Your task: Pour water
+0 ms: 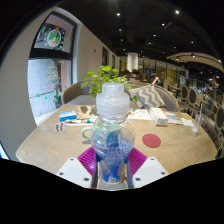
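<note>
**Bottle in the grip, upright, ahead of the pour**

While I keep the rig level, the gripper (111,166) is clenched on the water bottle (112,135): both magenta pads (88,160) press its lower body, just under the blue label. I judge it is held upright so nothing spills before I tip it. Its white cap appears to be on, so pouring may need that dealt with first. Beyond the bottle lies a round wooden table (45,145). A red coaster (151,141) sits right of the bottle, a leafy plant (103,77) behind it, chairs past that. Ceiling spotlights and a framed screen left of the bottle mark an open lounge.
</note>
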Tool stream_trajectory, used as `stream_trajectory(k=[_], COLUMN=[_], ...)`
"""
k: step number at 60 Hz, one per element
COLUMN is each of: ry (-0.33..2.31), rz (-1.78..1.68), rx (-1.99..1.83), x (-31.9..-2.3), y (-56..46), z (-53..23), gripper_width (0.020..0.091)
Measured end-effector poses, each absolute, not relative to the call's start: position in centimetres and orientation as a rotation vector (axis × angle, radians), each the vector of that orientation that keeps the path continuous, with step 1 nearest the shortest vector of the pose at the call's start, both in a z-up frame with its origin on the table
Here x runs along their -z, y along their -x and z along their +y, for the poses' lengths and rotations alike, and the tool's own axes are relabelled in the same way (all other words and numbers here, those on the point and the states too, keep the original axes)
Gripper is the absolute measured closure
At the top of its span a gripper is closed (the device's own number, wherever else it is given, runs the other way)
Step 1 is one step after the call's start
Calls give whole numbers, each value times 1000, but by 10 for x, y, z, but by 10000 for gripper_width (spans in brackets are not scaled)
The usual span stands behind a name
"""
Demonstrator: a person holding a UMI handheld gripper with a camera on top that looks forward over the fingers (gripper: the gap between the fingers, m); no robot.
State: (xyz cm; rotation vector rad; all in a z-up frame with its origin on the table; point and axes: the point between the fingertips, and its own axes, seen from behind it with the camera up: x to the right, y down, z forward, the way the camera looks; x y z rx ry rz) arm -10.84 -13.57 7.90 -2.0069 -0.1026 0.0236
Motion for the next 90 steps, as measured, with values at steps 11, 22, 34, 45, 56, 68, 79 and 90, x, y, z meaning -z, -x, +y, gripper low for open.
stream_trajectory(k=[11, 22, 34, 45, 56, 68, 79, 90], ry=[2034, 1991, 1919, 1709, 1428, 1196, 1223, 1502], rz=[-149, -235, -498, -879, -1276, -1618, -1639, -1459], rx=[64, 333, 819, 1283, 1651, 1859, 1810, 1538], x=[-97, -153, -199, -219, -212, -180, -173, -177], y=[94, 40, -26, -36, -13, -3, 0, -3], z=[-134, -108, -55, -1, 37, 59, 58, 46], gripper_width=[744, 745, 743, 744, 743, 744, 744, 742])
